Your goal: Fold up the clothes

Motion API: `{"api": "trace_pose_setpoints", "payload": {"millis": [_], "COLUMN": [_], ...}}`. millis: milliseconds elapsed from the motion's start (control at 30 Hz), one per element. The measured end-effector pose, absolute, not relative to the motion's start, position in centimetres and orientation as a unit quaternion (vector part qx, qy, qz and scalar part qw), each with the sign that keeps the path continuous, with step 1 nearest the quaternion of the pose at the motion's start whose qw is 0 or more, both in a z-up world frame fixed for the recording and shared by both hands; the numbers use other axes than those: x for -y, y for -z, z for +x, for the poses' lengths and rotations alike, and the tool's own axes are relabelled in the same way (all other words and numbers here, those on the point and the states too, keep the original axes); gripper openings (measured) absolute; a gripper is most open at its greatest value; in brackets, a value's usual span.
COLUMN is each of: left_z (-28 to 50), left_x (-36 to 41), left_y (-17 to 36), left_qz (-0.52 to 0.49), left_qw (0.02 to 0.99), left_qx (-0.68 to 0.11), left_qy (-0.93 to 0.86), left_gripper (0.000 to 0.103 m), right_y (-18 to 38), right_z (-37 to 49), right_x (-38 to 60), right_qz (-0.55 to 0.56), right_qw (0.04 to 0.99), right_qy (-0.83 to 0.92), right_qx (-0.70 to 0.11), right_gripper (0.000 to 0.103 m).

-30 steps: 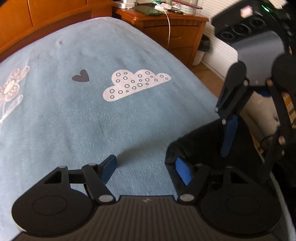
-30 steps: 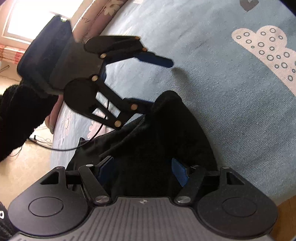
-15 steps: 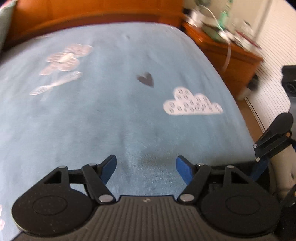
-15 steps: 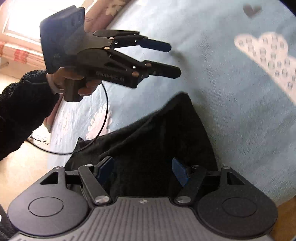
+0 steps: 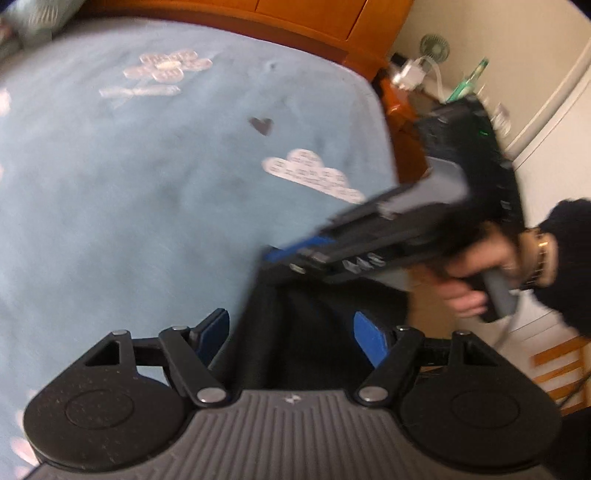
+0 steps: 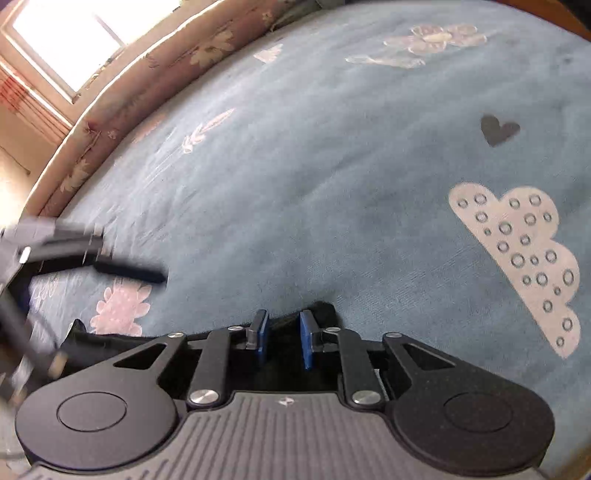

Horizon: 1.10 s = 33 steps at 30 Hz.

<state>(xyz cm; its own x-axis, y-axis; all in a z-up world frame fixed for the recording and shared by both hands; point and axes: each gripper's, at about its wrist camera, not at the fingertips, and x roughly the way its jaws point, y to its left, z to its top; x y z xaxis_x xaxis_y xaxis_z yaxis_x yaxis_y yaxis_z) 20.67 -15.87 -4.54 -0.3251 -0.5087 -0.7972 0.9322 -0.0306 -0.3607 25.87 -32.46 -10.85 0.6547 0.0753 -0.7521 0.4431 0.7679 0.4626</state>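
A black garment (image 5: 314,325) lies at the near edge of a blue bed cover (image 5: 147,184) printed with a cloud and a heart. My left gripper (image 5: 291,332) stands wide with its jaws opening. The cloth passes between the blue pads (image 5: 369,336), which do not press on it. In the right wrist view, my right gripper (image 6: 283,336) has its jaws closing on a fold of the black garment (image 6: 321,310), which fills the narrow gap. The left wrist view is blurred. It shows the right gripper (image 5: 280,258), held by a person's hand (image 5: 465,295), with the cloth hanging from its tip.
A wooden headboard (image 5: 295,22) runs along the far side of the bed. A nightstand (image 5: 399,107) with a bottle and cables stands at the corner. A floral border (image 6: 147,74) and a bright window (image 6: 62,40) lie past the bed's other side.
My right gripper's jaws have narrowed from wide apart onto the black cloth. My left gripper has rolled and swung across, so the garment now lies between its fingers.
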Motion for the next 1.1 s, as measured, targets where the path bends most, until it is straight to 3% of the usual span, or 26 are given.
{"api": "trace_pose_setpoints", "payload": {"millis": [67,133,167,333,367,400,567,667,867,1000,1100], "left_z": [19.8,19.1,18.8,18.0,17.9,17.8,16.8,15.9,13.7,13.1,13.0], "left_x": [15.4,15.0,14.9,14.3,14.1,14.1,14.3,14.1,14.1,14.7,16.1], "left_y": [5.2,5.8,6.2,8.8,9.0,9.1,7.8,7.0,8.5,6.6,5.0], "left_qz": [0.227,0.230,0.233,0.257,0.256,0.252,0.277,0.281,0.321,0.323,0.282], "left_qw": [0.515,0.506,0.501,0.488,0.487,0.485,0.482,0.469,0.457,0.459,0.445], "left_qx": [-0.467,-0.474,-0.477,-0.485,-0.480,-0.477,-0.457,-0.443,-0.430,-0.400,-0.397], "left_qy": [0.682,0.683,0.684,0.679,0.683,0.689,0.695,0.711,0.710,0.724,0.752], "left_gripper": [0.075,0.075,0.075,0.076,0.081,0.085,0.085,0.085,0.085,0.085,0.085], "right_y": [10.2,9.1,8.5,7.3,7.7,8.5,8.9,7.3,9.9,9.5,9.0], "right_z": [25.4,24.2,23.6,19.8,19.1,18.7,16.7,14.5,12.1,9.2,6.5], "right_x": [32.7,33.0,33.0,31.6,31.3,31.0,29.6,28.9,28.2,27.9,26.7], "right_qz": [0.327,0.333,0.334,0.363,0.373,0.379,0.378,0.395,0.452,0.454,0.460], "right_qw": [0.849,0.848,0.849,0.844,0.838,0.830,0.827,0.828,0.806,0.803,0.795], "right_qy": [0.110,0.116,0.120,0.109,0.111,0.117,0.162,0.190,0.221,0.260,0.290], "right_qx": [-0.399,-0.395,-0.392,-0.379,-0.383,-0.392,-0.383,-0.349,-0.311,-0.285,-0.270], "right_gripper": [0.025,0.042,0.046,0.058,0.060,0.061,0.061,0.072,0.073,0.073,0.089]}}
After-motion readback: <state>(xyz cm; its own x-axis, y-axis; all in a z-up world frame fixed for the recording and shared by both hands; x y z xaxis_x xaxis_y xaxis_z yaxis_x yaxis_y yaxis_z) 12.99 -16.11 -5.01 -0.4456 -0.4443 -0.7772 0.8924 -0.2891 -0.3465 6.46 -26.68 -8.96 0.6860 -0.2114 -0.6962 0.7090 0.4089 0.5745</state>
